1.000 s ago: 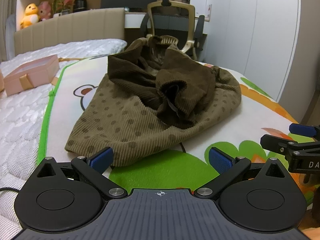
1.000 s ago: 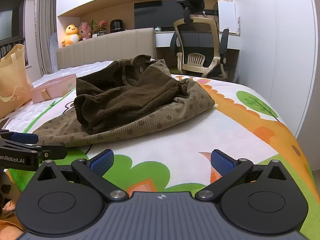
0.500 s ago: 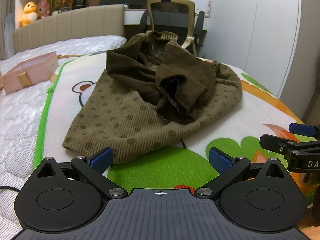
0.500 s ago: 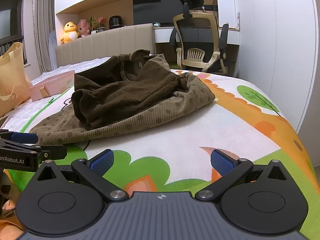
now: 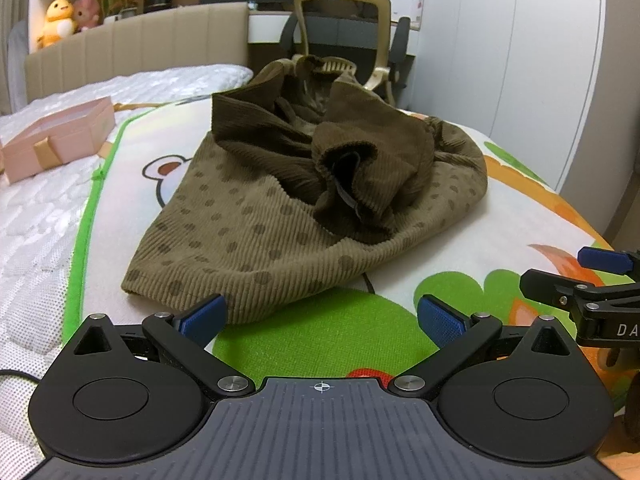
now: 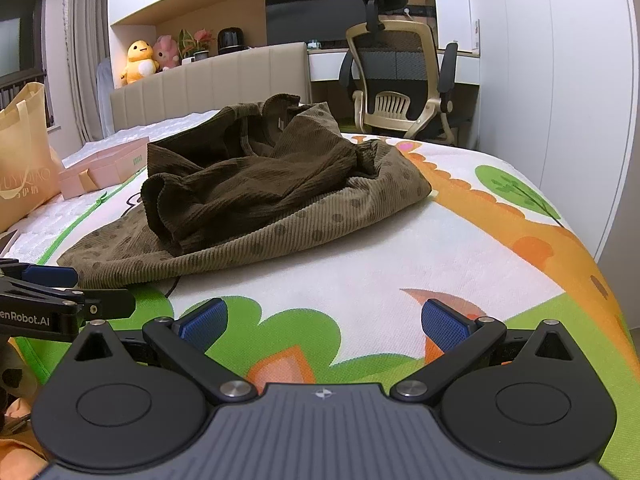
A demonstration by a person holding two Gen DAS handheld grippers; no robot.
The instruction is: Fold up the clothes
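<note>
A crumpled brown corduroy garment (image 5: 288, 208) with a dotted lighter panel lies heaped on a cartoon play mat (image 5: 320, 332) spread over the bed. In the right wrist view the same garment (image 6: 256, 196) sits ahead and to the left. My left gripper (image 5: 320, 314) stands open just short of the garment's near hem, its left blue pad close to the cloth edge. My right gripper (image 6: 324, 322) is open over bare mat, nothing between its fingers. Each gripper shows at the edge of the other's view: the right gripper (image 5: 592, 276), the left gripper (image 6: 48, 284).
A pink gift box (image 5: 56, 142) rests on the white quilt (image 5: 36, 220) to the left. A paper shopping bag (image 6: 22, 156) stands further left. An office chair (image 6: 400, 80) and a desk are behind the bed; white cupboard doors (image 6: 560, 100) run along the right.
Both grippers have drifted slightly forward toward the garment and stay open. The garment has not moved.
</note>
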